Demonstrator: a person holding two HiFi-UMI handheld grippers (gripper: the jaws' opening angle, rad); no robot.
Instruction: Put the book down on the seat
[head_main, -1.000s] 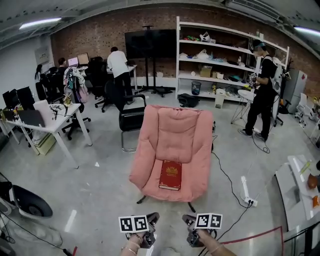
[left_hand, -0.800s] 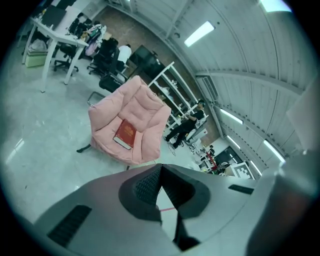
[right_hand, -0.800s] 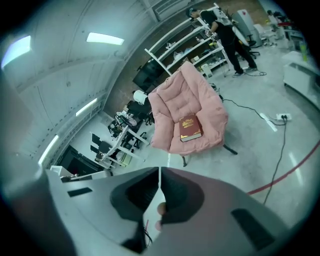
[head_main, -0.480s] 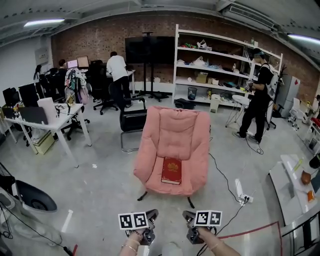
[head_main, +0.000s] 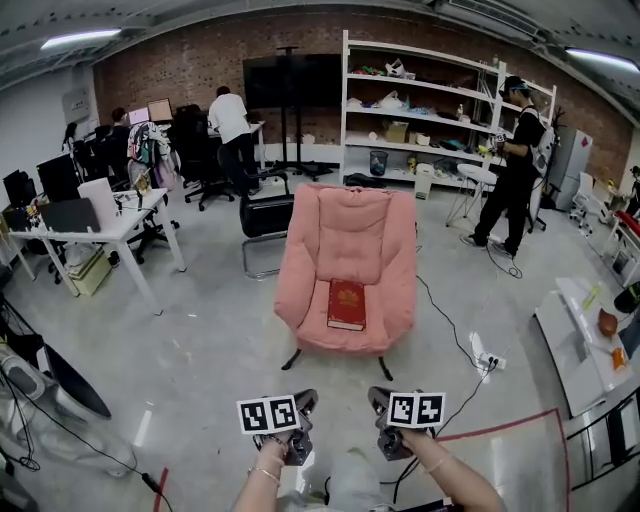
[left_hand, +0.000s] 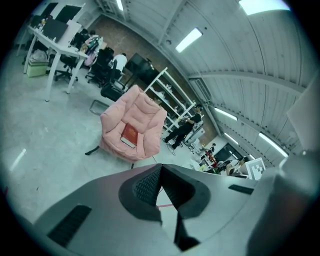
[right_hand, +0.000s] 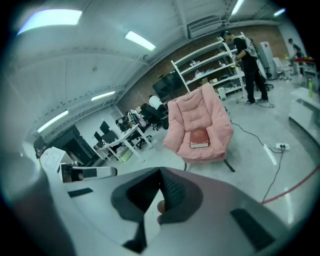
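Note:
A red book (head_main: 346, 304) with gold print lies flat on the seat of the pink padded armchair (head_main: 349, 246) in the middle of the floor. It shows too in the left gripper view as the book (left_hand: 128, 135) on the chair (left_hand: 135, 127), and in the right gripper view as the book (right_hand: 199, 138) on the chair (right_hand: 200, 125). My left gripper (head_main: 299, 408) and right gripper (head_main: 379, 403) are held low at the bottom of the head view, well back from the chair. Both are shut and hold nothing.
A black chair (head_main: 265, 224) stands behind the armchair at its left. White desks (head_main: 105, 228) are at the left, shelves (head_main: 420, 100) at the back. One person (head_main: 512, 165) stands at right, another (head_main: 232, 128) at the back. A power strip (head_main: 485, 359) and cables lie right of the armchair.
The armchair and book have drawn farther off in the head view as I step back. Both grippers stay low near the bottom edge, hardly shifted.

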